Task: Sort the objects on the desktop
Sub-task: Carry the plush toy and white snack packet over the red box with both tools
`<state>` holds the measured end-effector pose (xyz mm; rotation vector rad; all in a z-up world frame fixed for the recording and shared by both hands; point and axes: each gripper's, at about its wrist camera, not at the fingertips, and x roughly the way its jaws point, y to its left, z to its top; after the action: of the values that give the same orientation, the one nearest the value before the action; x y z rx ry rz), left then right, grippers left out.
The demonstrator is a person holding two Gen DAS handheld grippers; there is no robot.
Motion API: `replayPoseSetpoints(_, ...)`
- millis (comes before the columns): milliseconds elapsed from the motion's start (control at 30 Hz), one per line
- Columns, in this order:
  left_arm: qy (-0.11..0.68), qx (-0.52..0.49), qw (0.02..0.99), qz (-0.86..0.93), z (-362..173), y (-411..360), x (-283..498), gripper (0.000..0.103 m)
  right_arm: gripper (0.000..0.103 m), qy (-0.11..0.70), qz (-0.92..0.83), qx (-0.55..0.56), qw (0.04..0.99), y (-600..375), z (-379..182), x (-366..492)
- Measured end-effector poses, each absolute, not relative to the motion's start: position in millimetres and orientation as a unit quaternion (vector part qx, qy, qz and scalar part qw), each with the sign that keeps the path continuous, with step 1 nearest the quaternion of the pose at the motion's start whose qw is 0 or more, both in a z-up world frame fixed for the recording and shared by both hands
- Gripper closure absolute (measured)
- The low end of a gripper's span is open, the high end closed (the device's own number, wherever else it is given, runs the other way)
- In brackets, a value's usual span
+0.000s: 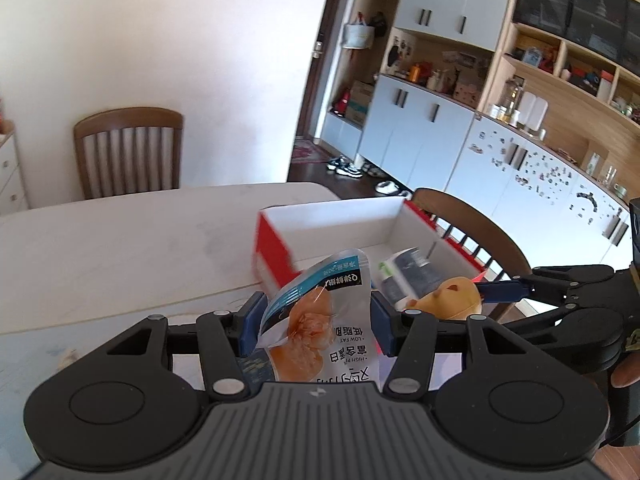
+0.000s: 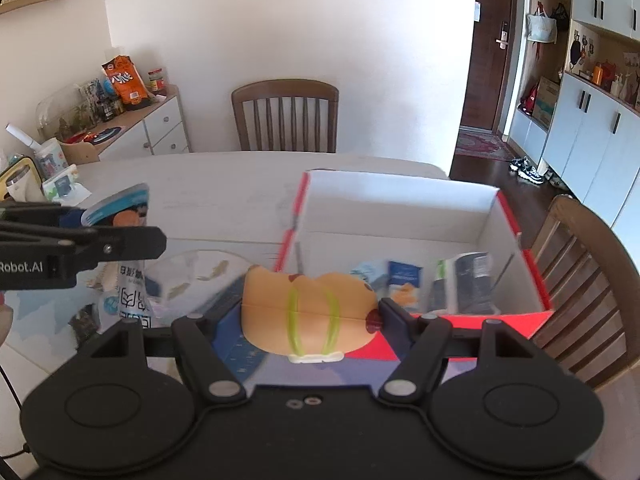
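Observation:
My left gripper point(image 1: 314, 326) is shut on a clear snack packet point(image 1: 316, 320) with a teal top band and orange meat inside, lifted above the table. In the right wrist view that packet point(image 2: 128, 240) hangs at the left from the left gripper point(image 2: 116, 236). My right gripper point(image 2: 312, 316) is shut on a tan plush toy point(image 2: 308, 312) with two green bands; in the left wrist view the toy point(image 1: 448, 298) shows at the right. A red box with white inside point(image 2: 400, 208) point(image 1: 340, 220) stands on the table just beyond both grippers, with several packets point(image 2: 460, 280) in it.
The pale table point(image 2: 200, 192) has a wooden chair point(image 2: 286, 116) at its far side and another point(image 2: 580, 280) at the right. A sideboard with snacks point(image 2: 132, 120) stands at the left. Loose packets and a clear bag point(image 2: 192, 276) lie on the table's near left.

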<state>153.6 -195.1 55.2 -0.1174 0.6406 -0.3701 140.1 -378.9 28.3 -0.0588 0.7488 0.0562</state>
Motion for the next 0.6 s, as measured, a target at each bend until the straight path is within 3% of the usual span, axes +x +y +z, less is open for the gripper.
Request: replayPoseSetpoints(600, 0.316, -0.012, 0.932, -0.177, 67.1, -285.7, 251.5, 0.049, 0.032, 0.372, 0.027, -0.060, 0.926, -456.7, 20.5, 190.4)
